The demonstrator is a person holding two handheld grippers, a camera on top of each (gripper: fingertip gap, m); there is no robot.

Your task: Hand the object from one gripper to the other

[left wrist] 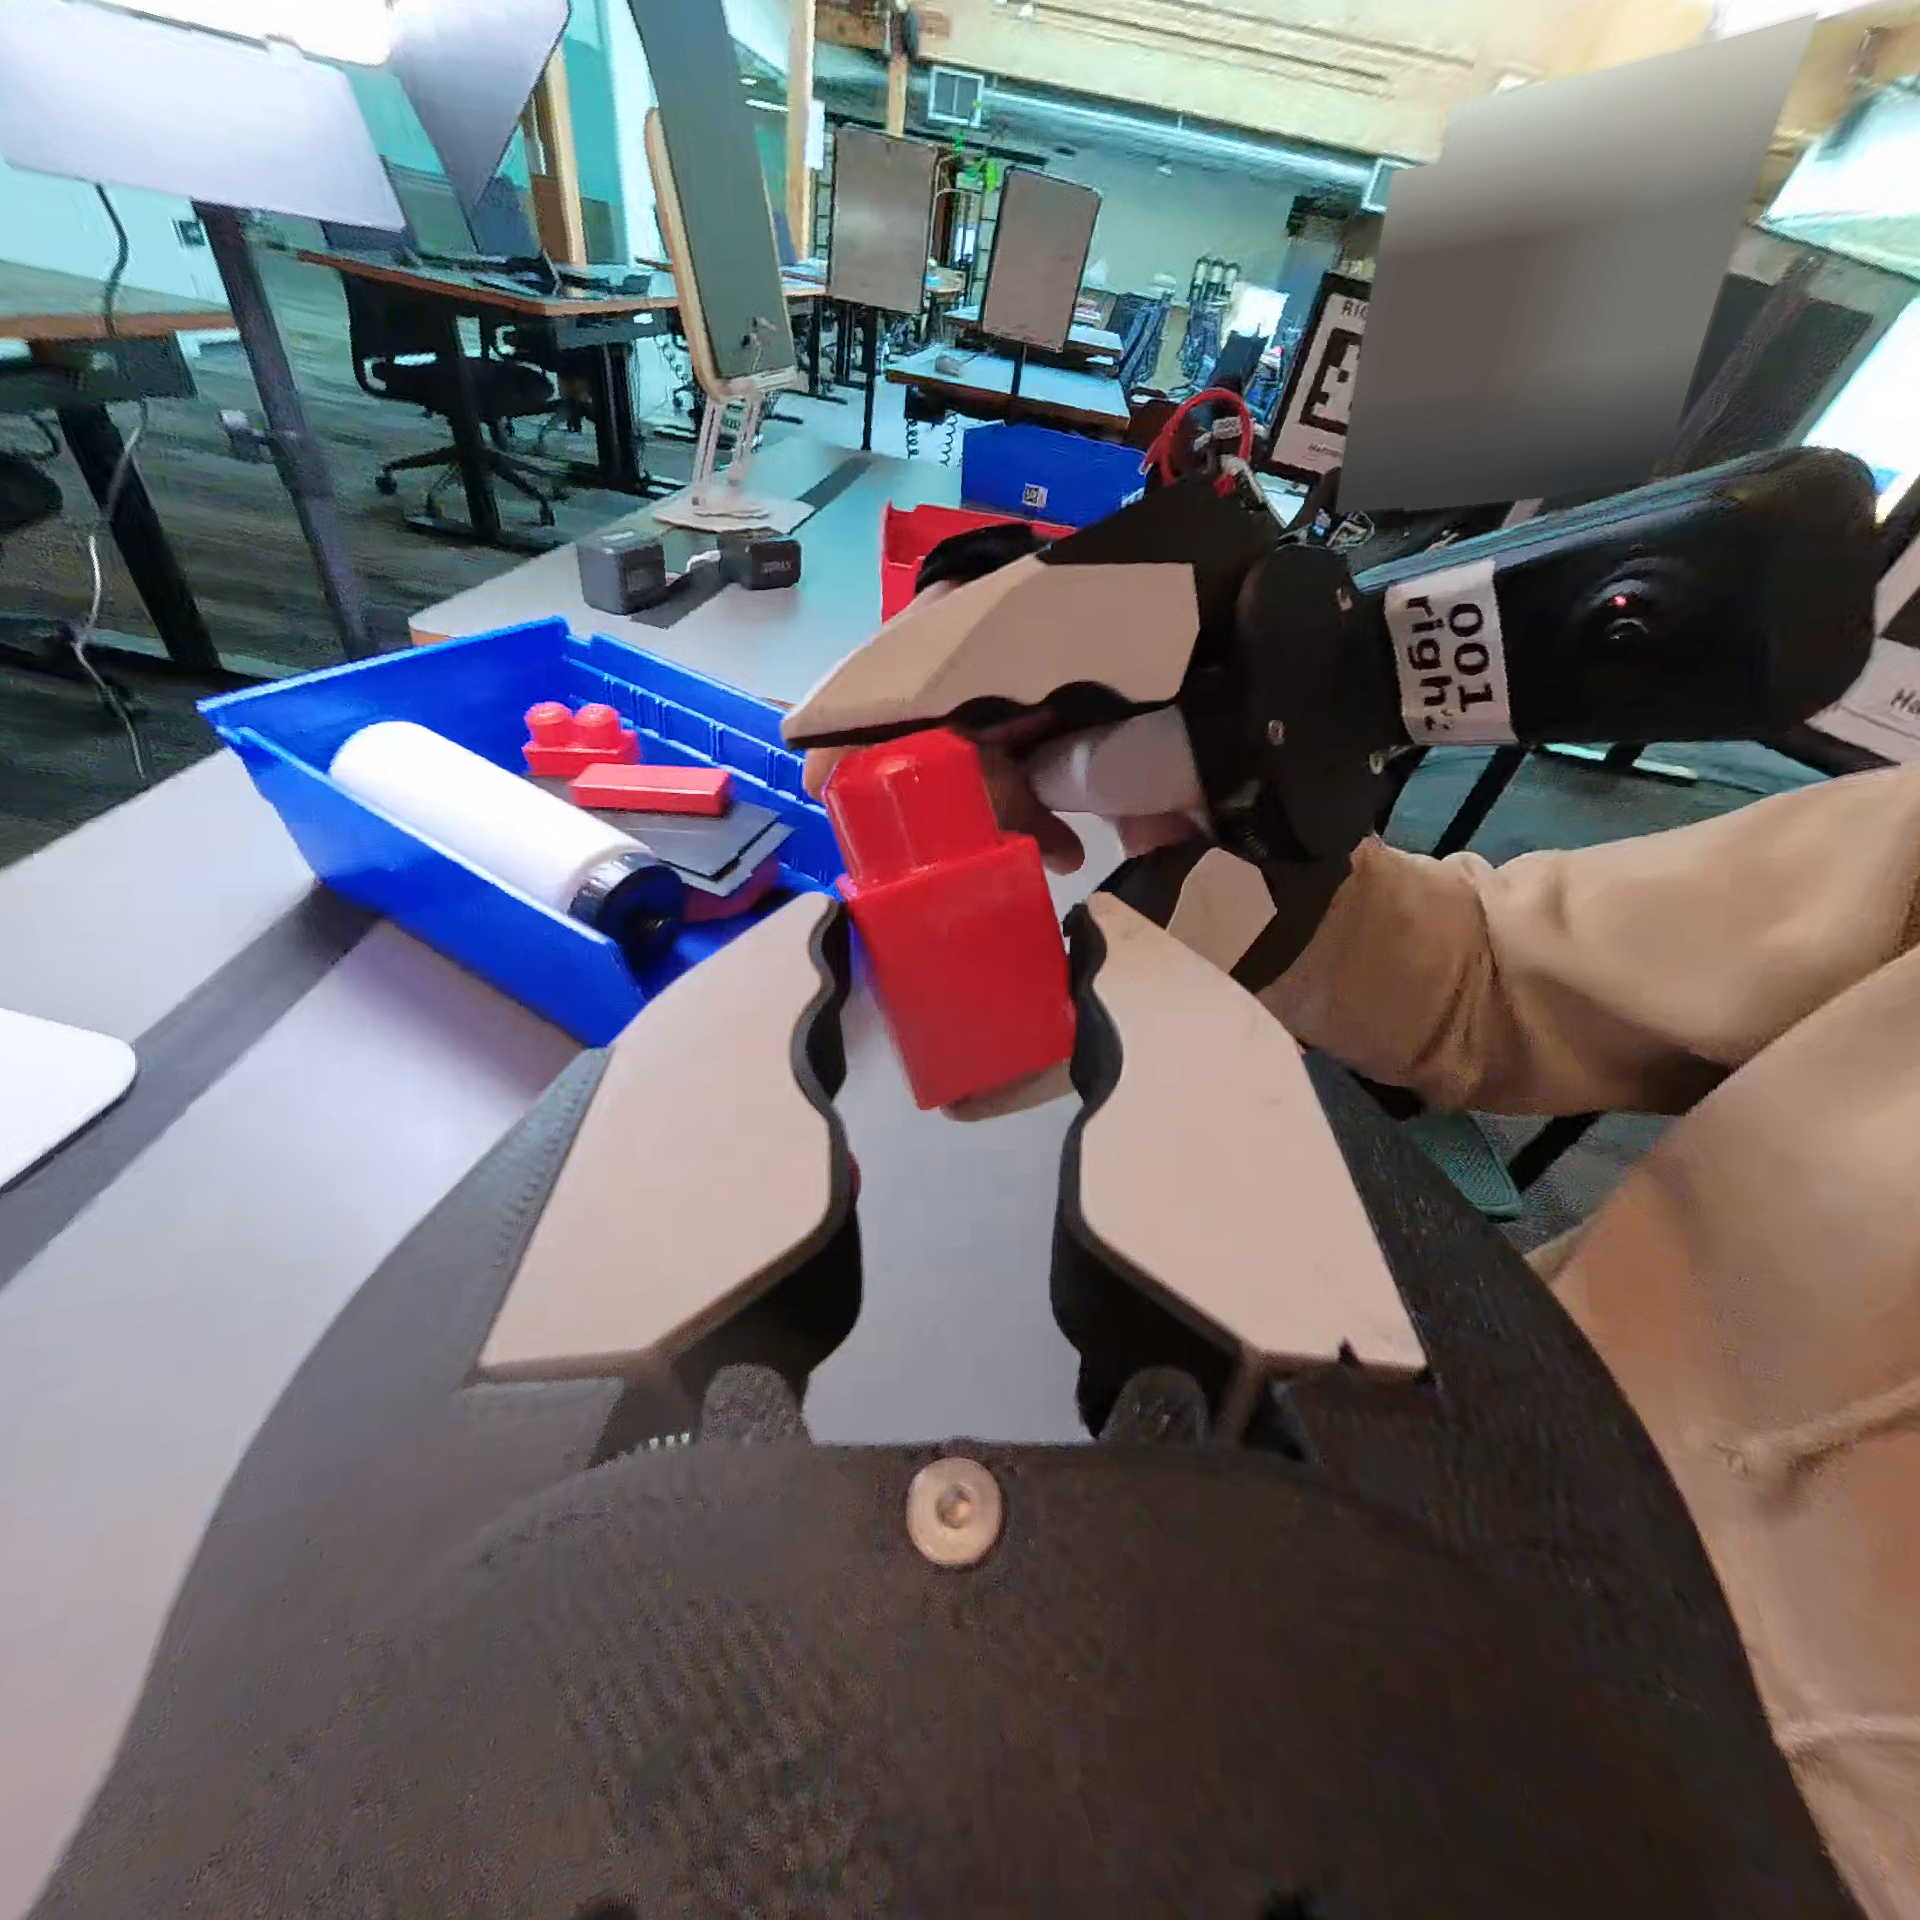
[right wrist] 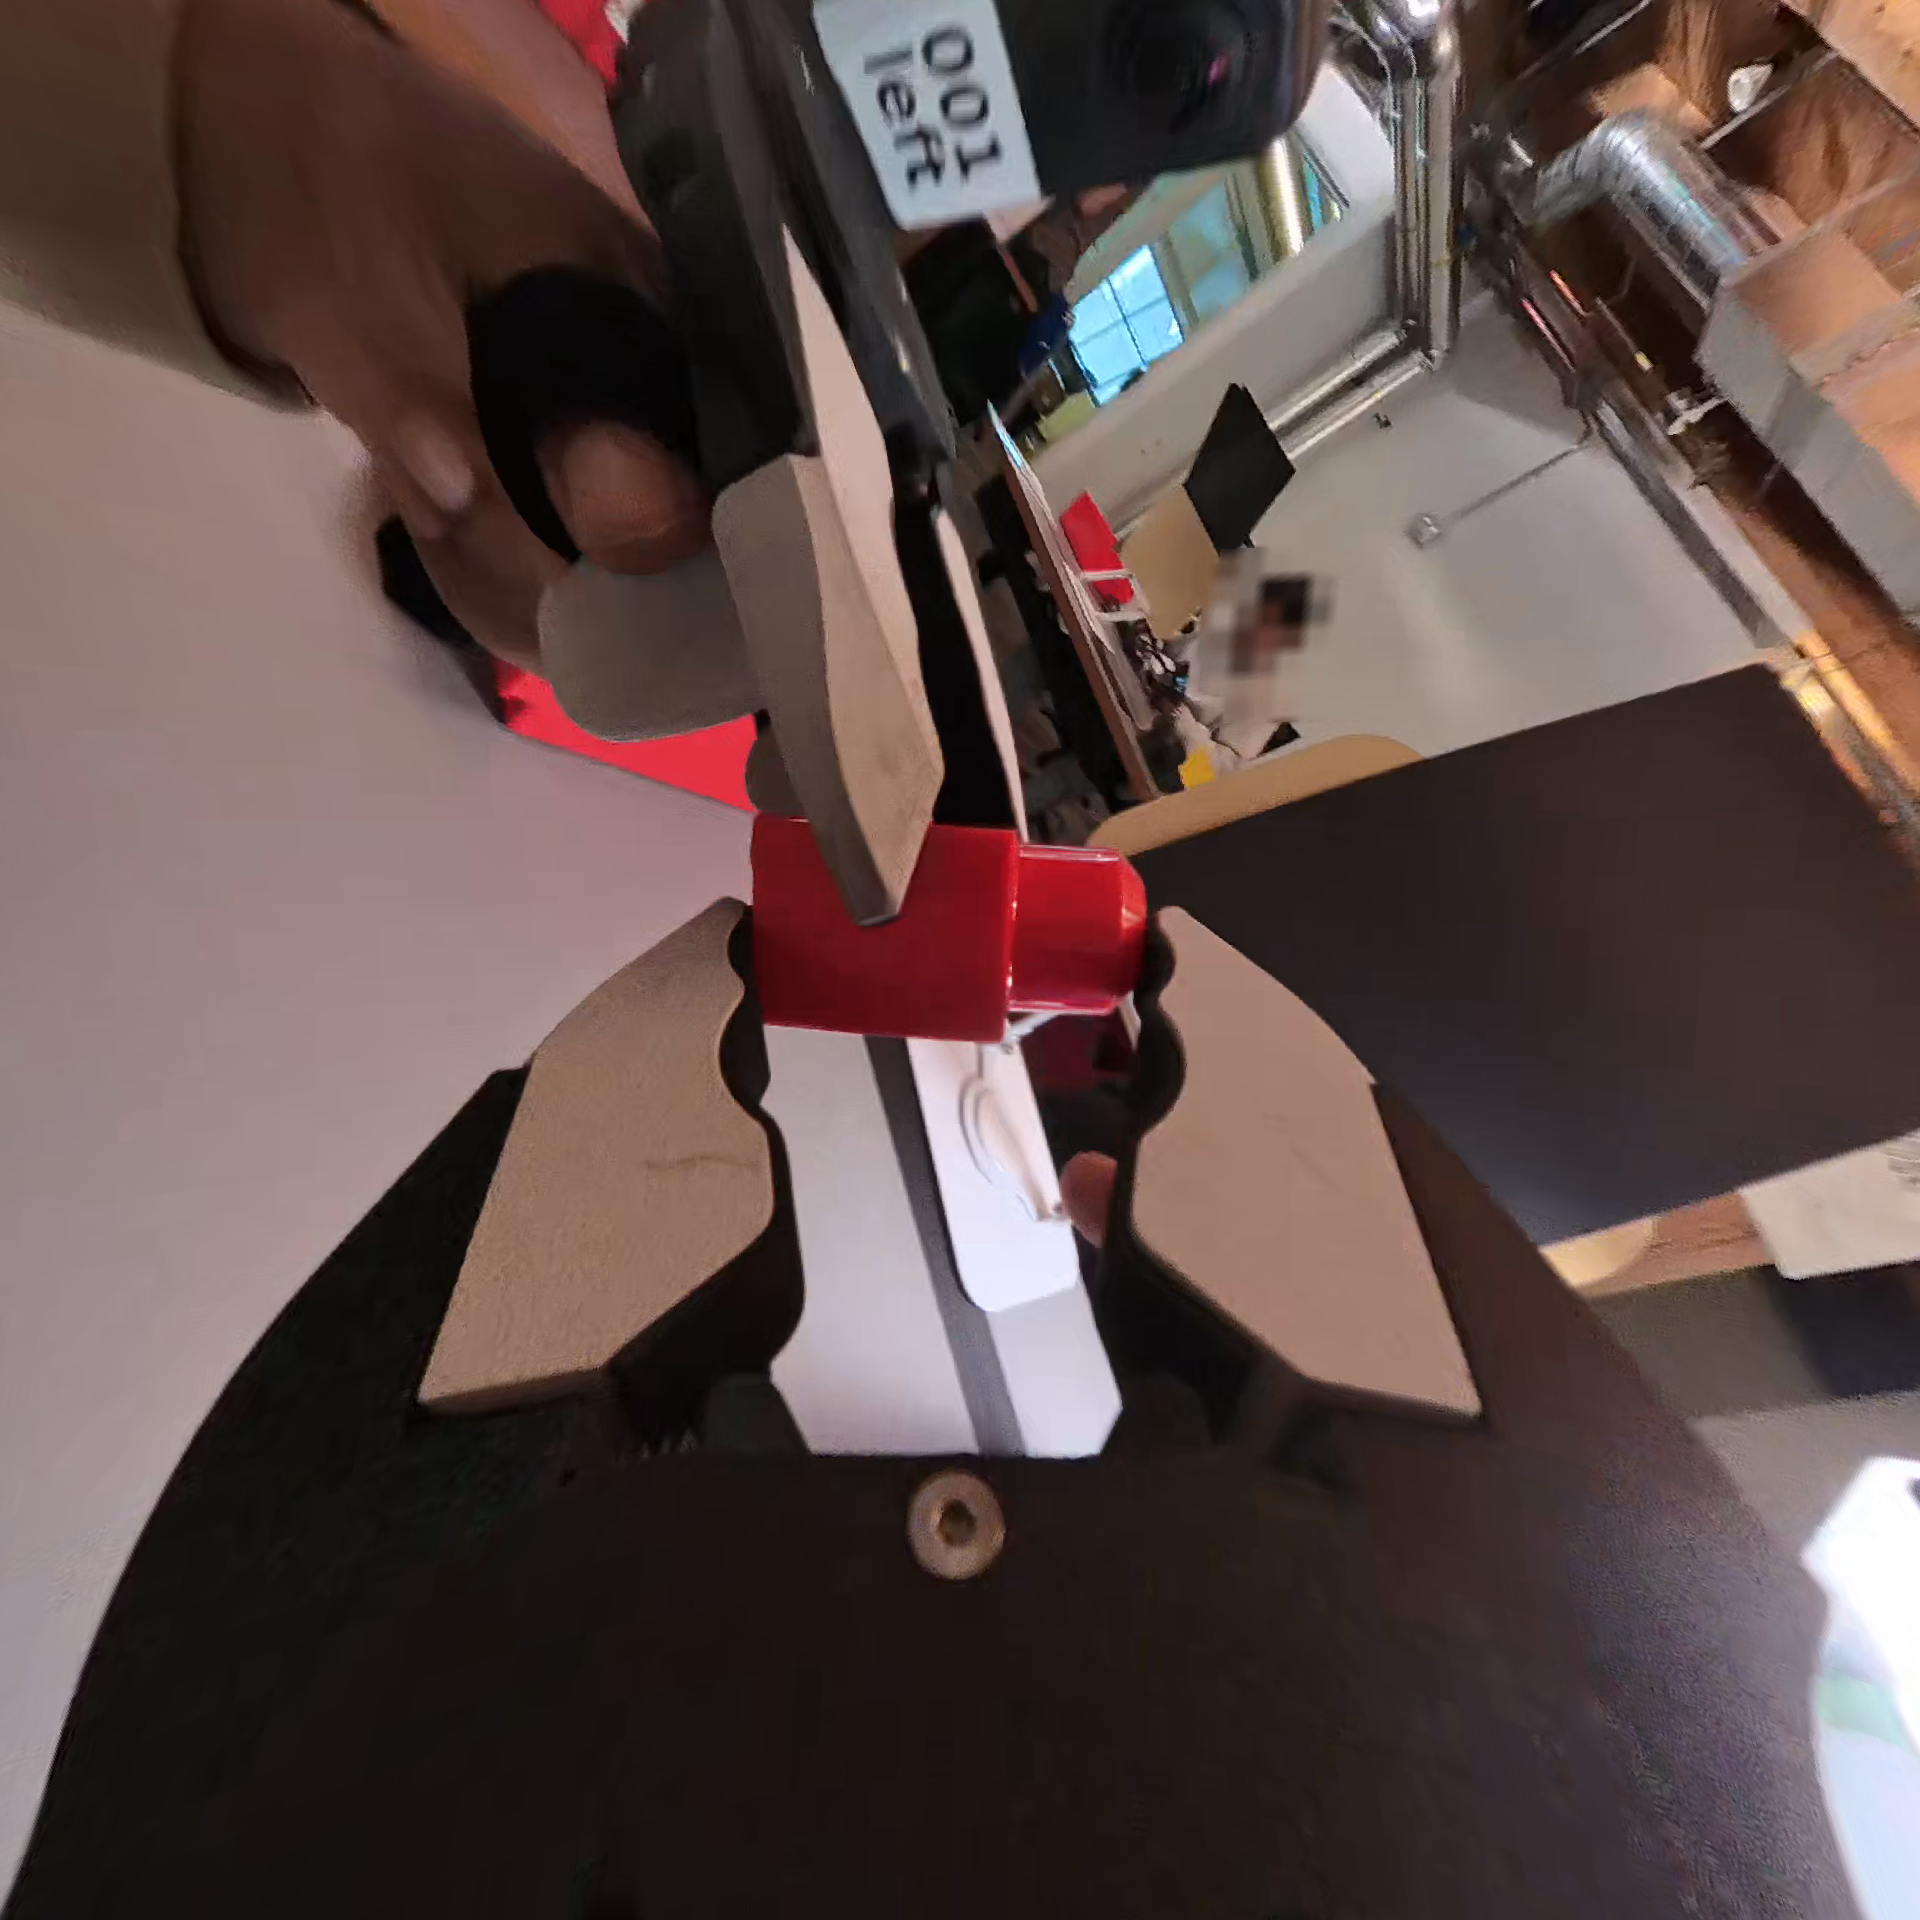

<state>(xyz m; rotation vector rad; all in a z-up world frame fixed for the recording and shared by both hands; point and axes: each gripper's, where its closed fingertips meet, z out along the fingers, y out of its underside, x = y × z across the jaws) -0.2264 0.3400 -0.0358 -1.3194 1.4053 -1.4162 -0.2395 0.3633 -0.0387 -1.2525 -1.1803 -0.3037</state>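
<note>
A pale grey tabletop (left wrist: 312,1091) with a dark strip across it sits in an open workshop room with desks, office chairs and exposed metal ducts overhead. On it rests a blue plastic bin (left wrist: 416,883) holding a white roller (left wrist: 478,821), a small red two-stud brick (left wrist: 580,736), a flat red bar (left wrist: 652,790) and dark sheets.

The task's thing, a glossy red plastic block (left wrist: 951,935) with a single round stud on top, is held in the air above the tabletop between both tools. The left gripper (left wrist: 951,925) has its grey, wavy-edged fingers (left wrist: 675,1143) partly open and pressed on the two sides of the block's square body. The right gripper (right wrist: 951,925) stands about as wide, one finger (right wrist: 623,1164) on the block's base, the other against the stud tip, clamping it lengthwise. A beige sleeve (left wrist: 1558,987) reaches in from the right.
</note>
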